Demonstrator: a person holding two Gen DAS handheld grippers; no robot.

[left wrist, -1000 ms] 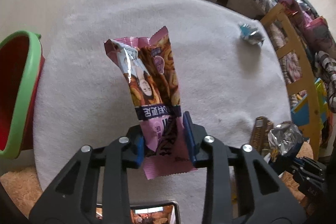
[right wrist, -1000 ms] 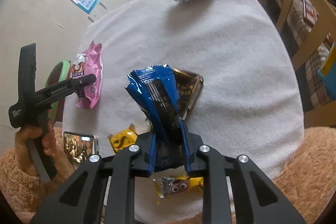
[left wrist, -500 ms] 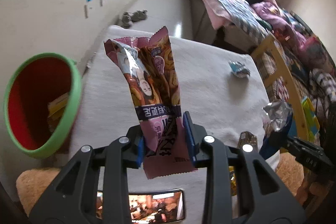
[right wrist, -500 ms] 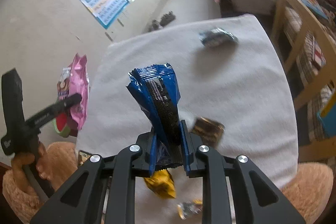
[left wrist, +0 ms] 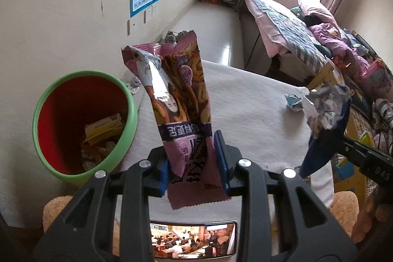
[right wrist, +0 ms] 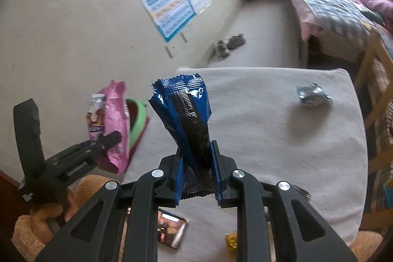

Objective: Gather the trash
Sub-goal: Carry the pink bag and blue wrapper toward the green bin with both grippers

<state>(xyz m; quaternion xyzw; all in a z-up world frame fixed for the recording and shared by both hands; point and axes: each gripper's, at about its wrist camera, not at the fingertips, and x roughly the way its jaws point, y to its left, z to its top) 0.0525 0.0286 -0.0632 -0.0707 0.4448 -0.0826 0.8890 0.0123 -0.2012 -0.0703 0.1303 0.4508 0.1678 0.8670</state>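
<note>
**Two wrappers in hand, bin on my left**

I'm at the carrying step — both pieces of trash are lifted clear of the white-covered table point(left wrist: 245, 100) and not yet dropped. My left gripper point(left wrist: 194, 163) is clenched on the pink snack wrapper point(left wrist: 179, 102), its blue pads pinching the lower end. My right gripper point(right wrist: 196, 171) is clamped on the crumpled blue wrapper point(right wrist: 186, 109), again near the bottom seam.

The pink wrapper stands nearly upright out of the jaws, long axis running from the near sealed end up and away to the torn top, which leans slightly left, toward the bin. The blue wrapper also rises lengthwise from the pads, twisted and fanning out at its far end, tipped a little left.

The green-rimmed bin point(left wrist: 118, 151) sits to the left of the table, just beside its edge, with yellow packaging already lying inside. I judge the next move to be a swing left until the pink wrapper hangs over the red interior, then letting the pads part; the blue one should follow, and my right hand has farther to cross.

More remains — a crumpled silver-blue wrapper point(right wrist: 313, 95) lies alone toward the far right of the table, and a small yellow wrapper point(right wrist: 232, 241) sits at the near edge.
</note>
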